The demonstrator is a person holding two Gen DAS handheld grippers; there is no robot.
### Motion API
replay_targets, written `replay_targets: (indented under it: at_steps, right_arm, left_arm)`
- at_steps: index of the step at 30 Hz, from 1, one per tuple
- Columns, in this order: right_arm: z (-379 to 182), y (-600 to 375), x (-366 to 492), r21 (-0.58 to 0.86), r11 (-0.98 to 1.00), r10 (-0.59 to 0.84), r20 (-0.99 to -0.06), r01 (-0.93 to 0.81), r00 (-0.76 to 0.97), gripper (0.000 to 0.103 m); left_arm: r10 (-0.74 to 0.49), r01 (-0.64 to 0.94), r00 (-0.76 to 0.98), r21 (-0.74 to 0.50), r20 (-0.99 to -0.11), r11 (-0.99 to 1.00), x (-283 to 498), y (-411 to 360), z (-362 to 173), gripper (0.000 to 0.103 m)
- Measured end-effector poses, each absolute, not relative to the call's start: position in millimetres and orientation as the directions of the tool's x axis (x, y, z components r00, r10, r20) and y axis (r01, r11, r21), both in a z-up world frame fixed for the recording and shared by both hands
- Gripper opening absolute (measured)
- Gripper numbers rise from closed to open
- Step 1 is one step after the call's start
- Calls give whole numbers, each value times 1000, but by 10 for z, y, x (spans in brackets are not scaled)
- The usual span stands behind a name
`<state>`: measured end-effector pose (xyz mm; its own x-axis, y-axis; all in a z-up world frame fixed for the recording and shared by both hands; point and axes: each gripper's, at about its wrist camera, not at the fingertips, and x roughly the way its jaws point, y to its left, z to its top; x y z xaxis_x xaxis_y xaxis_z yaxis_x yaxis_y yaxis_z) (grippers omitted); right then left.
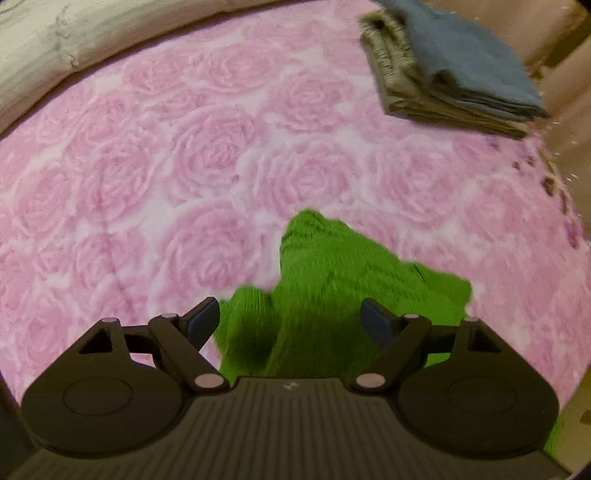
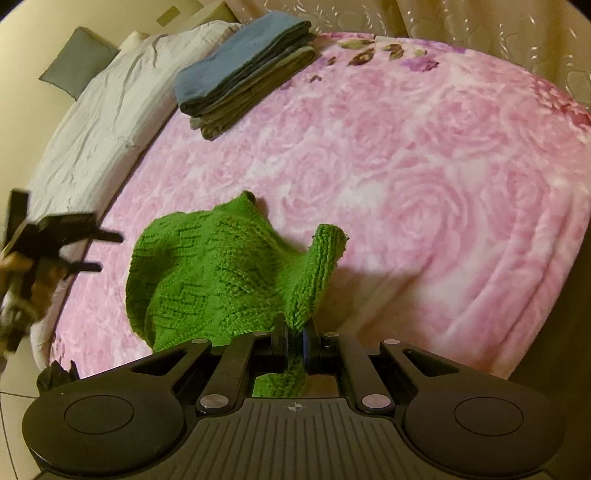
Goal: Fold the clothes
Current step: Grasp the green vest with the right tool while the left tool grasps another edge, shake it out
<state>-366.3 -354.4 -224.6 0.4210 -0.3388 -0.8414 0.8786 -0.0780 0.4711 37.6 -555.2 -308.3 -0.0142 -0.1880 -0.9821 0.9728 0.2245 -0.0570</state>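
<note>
Pink rose blanket (image 2: 424, 177) — pale curtains (image 2: 480, 26)

Both tools are matte black plastic. The left tongs (image 1: 290, 314) have a ribbed central plate with fine parallel grooves and a small pale mark at its top edge, flanked by two rounded lobes, each with a shallow circular recess. Angled link arms rise from silver round pivot pins, with smaller silver pins higher up, and end in dark blue-grey finger pads (image 1: 201, 319). Triangular cut-outs pierce the outer arms. The right tongs (image 2: 294, 341) share that build; their ribbed plate carries a small crosshair mark, with a rectangular opening just above it.
</note>
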Motion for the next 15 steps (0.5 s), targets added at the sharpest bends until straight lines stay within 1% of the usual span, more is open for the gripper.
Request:
replay_targets:
  at_steps: [3, 4, 5, 6, 7, 11, 13, 15]
  right_arm:
    - [-2331, -3599, -3717, 478, -110, -326, -845, 871, 423, 5]
    - [-2360, -3627, -3737, 482, -125, -322, -847, 867, 424, 5]
    - [-2368, -3654, -3751, 487, -138, -321, -846, 862, 426, 5]
    - [-2364, -3683, -3762, 495, -141, -326, -841, 857, 432, 5]
    - [-2331, -3709, -3760, 505, -132, -337, -832, 853, 441, 5]
    - [-2010, -3997, -3656, 560, -33, -427, -757, 828, 495, 5]
    - [-1771, -4223, -3565, 582, 41, -481, -701, 812, 526, 5]
    - [-1468, -4480, -3445, 595, 137, -536, -628, 792, 564, 5]
  left_arm:
    - [-131, 969, -29, -60, -991, 239, 347, -5748, -3423, 82]
    - [-105, 968, -37, -61, -994, 243, 338, -5772, -3554, 77]
    - [-97, 966, -58, -80, -994, 247, 336, -5768, -3651, 51]
    - [-106, 959, -94, -119, -990, 256, 346, -5745, -3704, 32]
    - [-121, 947, -133, -162, -984, 277, 373, -5710, -3720, 16]
    - [-253, 896, -198, -280, -947, 344, 614, -5517, -3445, 12]
    - [-327, 880, -205, -321, -922, 351, 784, -5451, -3172, 12]
    - [-421, 874, -181, -341, -889, 345, 972, -5375, -2791, 11]
